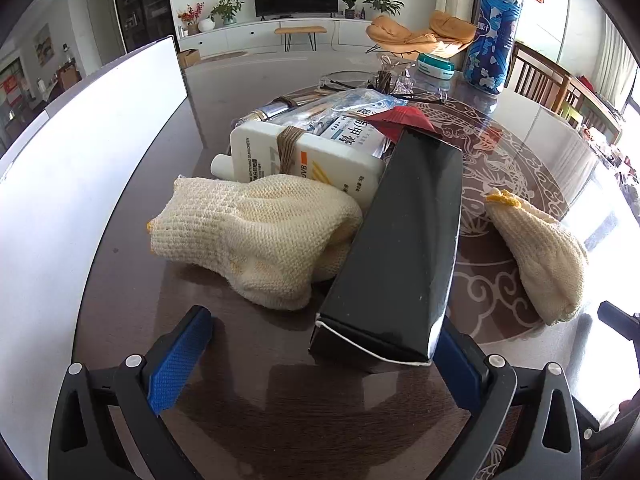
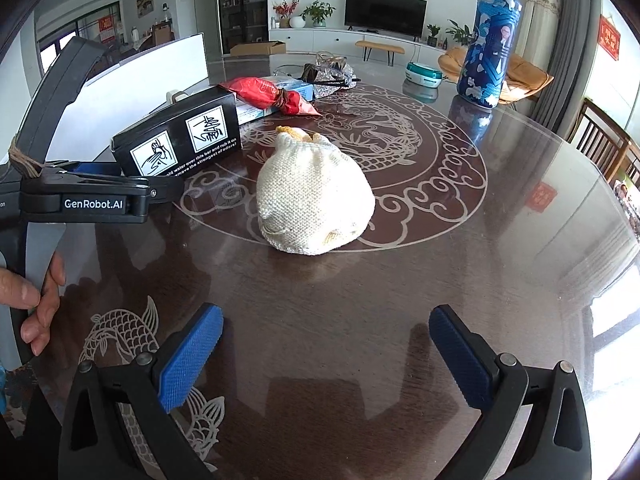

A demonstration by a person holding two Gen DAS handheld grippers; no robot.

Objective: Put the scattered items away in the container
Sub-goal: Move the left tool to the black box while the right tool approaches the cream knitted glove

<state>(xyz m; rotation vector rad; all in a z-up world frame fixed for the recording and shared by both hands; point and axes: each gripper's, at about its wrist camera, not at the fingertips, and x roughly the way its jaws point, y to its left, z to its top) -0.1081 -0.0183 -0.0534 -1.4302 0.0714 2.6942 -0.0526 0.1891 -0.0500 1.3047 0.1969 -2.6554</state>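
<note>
My left gripper (image 1: 324, 322) is open, and the near end of a black box (image 1: 404, 236) lies between its fingers, against the right pad (image 1: 456, 360). A cream knitted glove (image 1: 256, 236) rests left of the box. Behind them lie a white bottle wrapped in twine (image 1: 304, 156), a white-and-blue packet (image 1: 352, 128) and a red packet (image 1: 400, 118). A second balled cream glove (image 2: 312, 200) sits alone on the table, ahead of my open, empty right gripper (image 2: 326, 344). The white container's wall (image 1: 80, 160) stands at the left.
A tall blue bottle (image 2: 488, 44) and a teal jar (image 2: 424, 70) stand at the far side of the round dark table (image 2: 360, 300). A crinkled foil bag (image 2: 332, 76) lies behind the pile. A hand (image 2: 36, 300) holds the left gripper's handle. Wooden chairs (image 2: 604, 144) stand right.
</note>
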